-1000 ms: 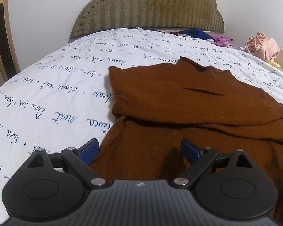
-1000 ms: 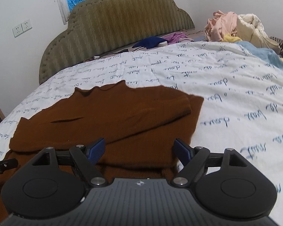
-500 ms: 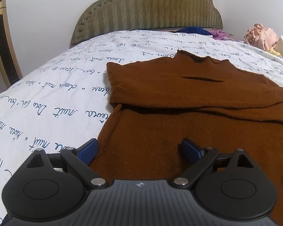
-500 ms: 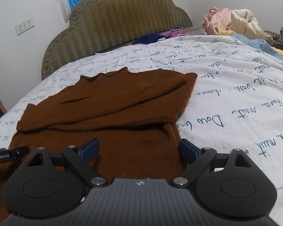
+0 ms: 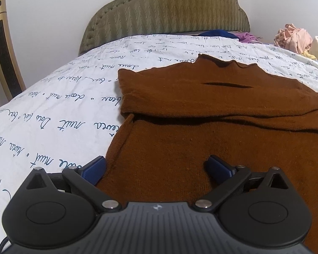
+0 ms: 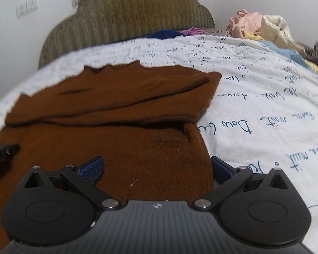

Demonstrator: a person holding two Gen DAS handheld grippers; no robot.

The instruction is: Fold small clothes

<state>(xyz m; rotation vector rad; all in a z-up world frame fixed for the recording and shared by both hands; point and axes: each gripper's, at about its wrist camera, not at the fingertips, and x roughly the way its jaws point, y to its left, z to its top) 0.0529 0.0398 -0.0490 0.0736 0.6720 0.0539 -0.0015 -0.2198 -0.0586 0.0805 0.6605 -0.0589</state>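
Left wrist view: we spread both tongs, left gripper (image 5: 156, 167) and right gripper (image 6: 156, 167), jaws just widened, empty, astride the sweater (image 5: 201, 110) hem at 6 o'clock; pinching bedsheet (image 5: 53, 110) too could spoil the fold.

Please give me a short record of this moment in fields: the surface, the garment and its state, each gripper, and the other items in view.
surface: bed with a white cover printed with blue handwriting
garment: brown knit top, lying flat, sleeves folded across the chest
left gripper: jaws have just been opening; wide open over the garment's near left edge, pads not pressing
right gripper: jaws have just been opening; wide open over the near right edge, pads not pressing
other: padded olive headboard; pile of unfolded clothes at the far right
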